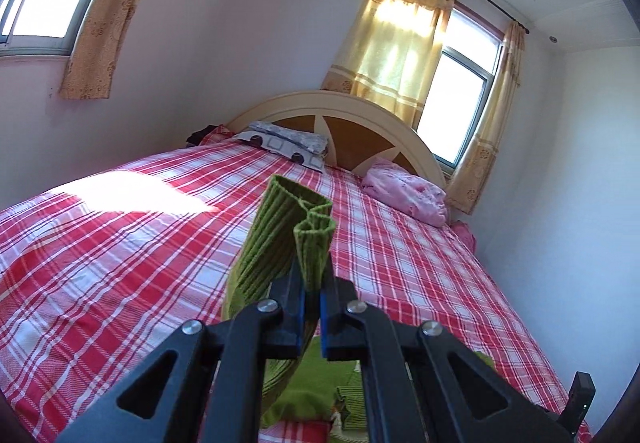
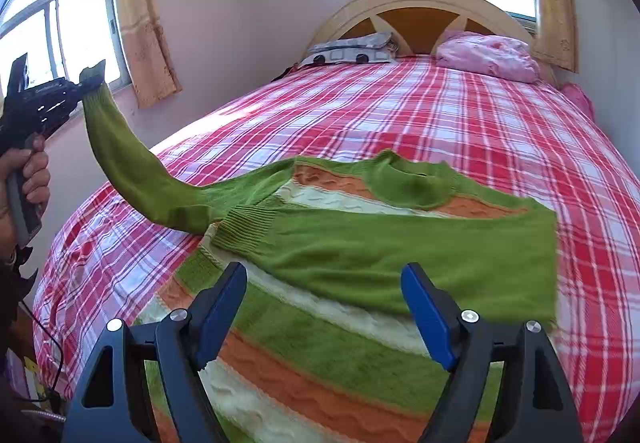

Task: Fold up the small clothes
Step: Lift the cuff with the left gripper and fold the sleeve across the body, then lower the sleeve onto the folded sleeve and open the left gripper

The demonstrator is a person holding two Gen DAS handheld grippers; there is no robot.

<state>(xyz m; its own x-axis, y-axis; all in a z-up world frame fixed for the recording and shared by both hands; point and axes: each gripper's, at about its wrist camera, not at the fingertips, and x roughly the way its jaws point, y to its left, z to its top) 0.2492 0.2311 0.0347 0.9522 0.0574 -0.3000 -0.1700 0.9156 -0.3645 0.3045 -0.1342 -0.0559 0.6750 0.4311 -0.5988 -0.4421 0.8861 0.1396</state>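
Observation:
A small sweater (image 2: 360, 259) with green, orange and cream stripes lies on the bed (image 2: 440, 115). One green sleeve is folded across its chest. The other sleeve (image 2: 120, 159) is lifted up to the left, off the bed. My left gripper (image 1: 313, 283) is shut on that sleeve's ribbed cuff (image 1: 296, 219), which sticks up between the blue pads; the same gripper (image 2: 90, 77) shows at the far left of the right wrist view, held by a hand (image 2: 28, 179). My right gripper (image 2: 324, 307) hangs open over the sweater's lower body with nothing between its fingers.
The bed has a red and white plaid sheet (image 1: 120, 243). By the curved headboard (image 1: 360, 115) lie a grey patterned pillow (image 1: 288, 143) and a pink bundle (image 1: 408, 191). Curtained windows (image 1: 460, 91) stand behind and to the left. A cable (image 2: 56, 363) hangs by the bed's left edge.

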